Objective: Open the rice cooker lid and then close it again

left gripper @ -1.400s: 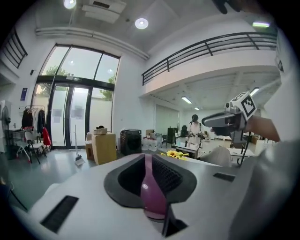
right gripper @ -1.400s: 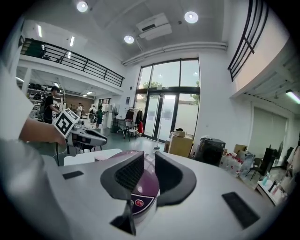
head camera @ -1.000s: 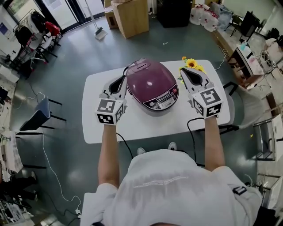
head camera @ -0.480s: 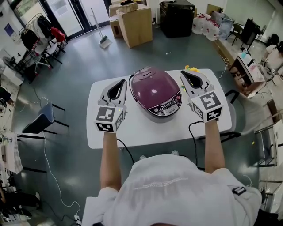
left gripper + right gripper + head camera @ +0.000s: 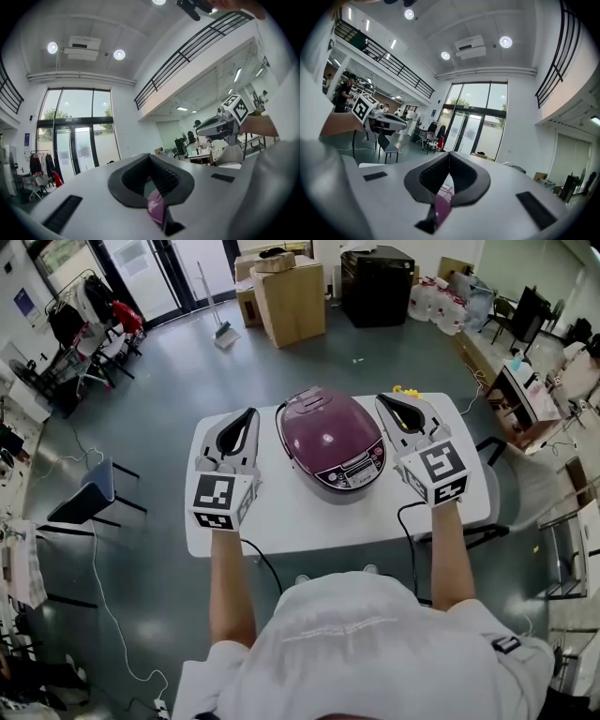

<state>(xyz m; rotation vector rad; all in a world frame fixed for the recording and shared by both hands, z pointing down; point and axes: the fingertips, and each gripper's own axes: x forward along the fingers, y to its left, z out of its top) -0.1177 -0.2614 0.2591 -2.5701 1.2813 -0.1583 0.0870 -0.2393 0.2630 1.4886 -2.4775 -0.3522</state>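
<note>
Lately, left tool [image 5: 247, 414]: clenched, empty, risen, left of rice cooker [image 5: 330, 442].
Right tool [image 5: 382, 400]: clenched, empty, risen, right of rice cooker.
Lid [image 5: 323, 423]: down; probably unopened or already finished.

No legible text found. Grey control panel [image 5: 354, 468] of round maroon rice cooker [image 5: 328, 432]: print too small to read. White marker cubes [image 5: 217, 501]: square black patterns only, no characters.
</note>
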